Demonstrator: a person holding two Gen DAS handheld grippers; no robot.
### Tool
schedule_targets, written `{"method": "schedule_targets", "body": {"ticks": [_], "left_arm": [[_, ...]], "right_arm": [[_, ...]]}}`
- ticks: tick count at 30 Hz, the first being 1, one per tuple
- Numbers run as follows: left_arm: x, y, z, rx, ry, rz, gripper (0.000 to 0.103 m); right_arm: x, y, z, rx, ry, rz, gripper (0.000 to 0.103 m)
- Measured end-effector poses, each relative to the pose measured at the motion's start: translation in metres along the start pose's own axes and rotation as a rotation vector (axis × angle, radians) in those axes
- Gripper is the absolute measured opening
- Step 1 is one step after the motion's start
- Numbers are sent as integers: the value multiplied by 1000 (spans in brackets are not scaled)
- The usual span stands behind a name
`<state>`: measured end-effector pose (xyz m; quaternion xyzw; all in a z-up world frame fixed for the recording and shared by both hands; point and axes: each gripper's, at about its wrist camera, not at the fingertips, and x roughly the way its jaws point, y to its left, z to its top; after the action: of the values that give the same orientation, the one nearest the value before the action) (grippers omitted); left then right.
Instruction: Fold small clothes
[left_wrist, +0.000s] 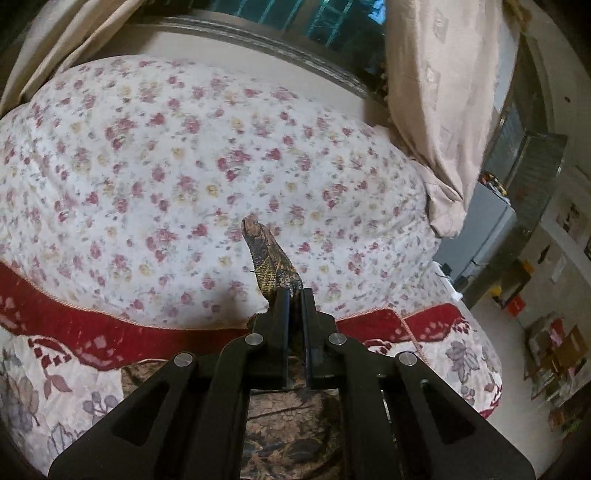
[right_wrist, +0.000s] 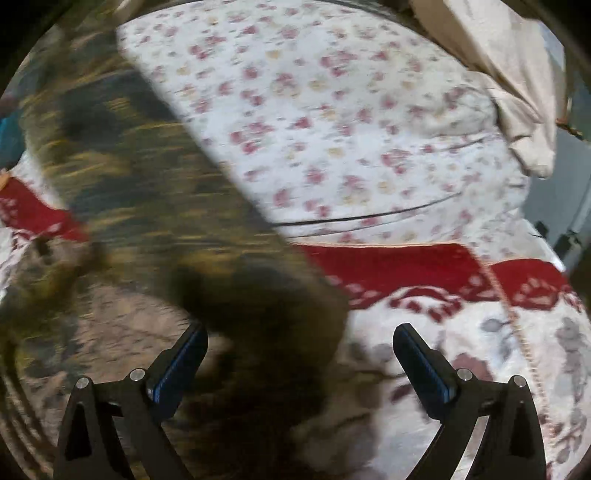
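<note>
Garment (left_wrist: 271, 258) is clamped in left gripper (left_wrist: 294, 295), lifted above the bed (left_wrist: 147, 166); right gripper (right_wrist: 300, 341) is spread wide, empty. No fold made yet.

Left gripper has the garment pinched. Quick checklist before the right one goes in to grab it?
1. Left gripper shut on the patterned garment: ok.
2. Right gripper open wide: ok.
3. Nothing pinched in the right gripper: ok; cloth lies between the fingers, unclamped.
4. Garment edge clear to aim at: cannot tell, the right view is blurred.
5. Floral bedspread bare beyond the garment for laying it down: ok.
</note>
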<state>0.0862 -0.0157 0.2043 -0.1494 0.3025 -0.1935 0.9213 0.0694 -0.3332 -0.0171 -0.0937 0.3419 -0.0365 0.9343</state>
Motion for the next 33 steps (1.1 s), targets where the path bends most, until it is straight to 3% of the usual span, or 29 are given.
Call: {"method": "schedule_targets", "body": {"ticks": [5,7,13,16,17,21,25,30,33], "left_arm": [[2,45,-22,-105,18,20,2],[3,57,-35,-122,31,28,2],[44,93,-111,-136,205,119,2],[69,101,-144,-167,297,106,2],[75,101,-149,-165,306,115,2],[126,94,-166,-166,407,151,25],[174,87,-176,-121,463,233,26],[202,81,-181,-91,486,253,26],[206,78,-179,-95,513,204,1]], "right_arm": [[-7,-69,-1,74,10,-83,100],[-11,-88,-4,102,24,-71,100],[-21,-107,-43,162,156,206,100],[-21,-113,-58,187,215,215,100],[-23,-116,-60,204,212,228,100],[-29,-120,-57,327,179,361,100],[-19,-106,-55,390,190,452,100],[-15,-94,-56,368,194,463,100],[-13,-96,-56,389,191,468,100]]}}
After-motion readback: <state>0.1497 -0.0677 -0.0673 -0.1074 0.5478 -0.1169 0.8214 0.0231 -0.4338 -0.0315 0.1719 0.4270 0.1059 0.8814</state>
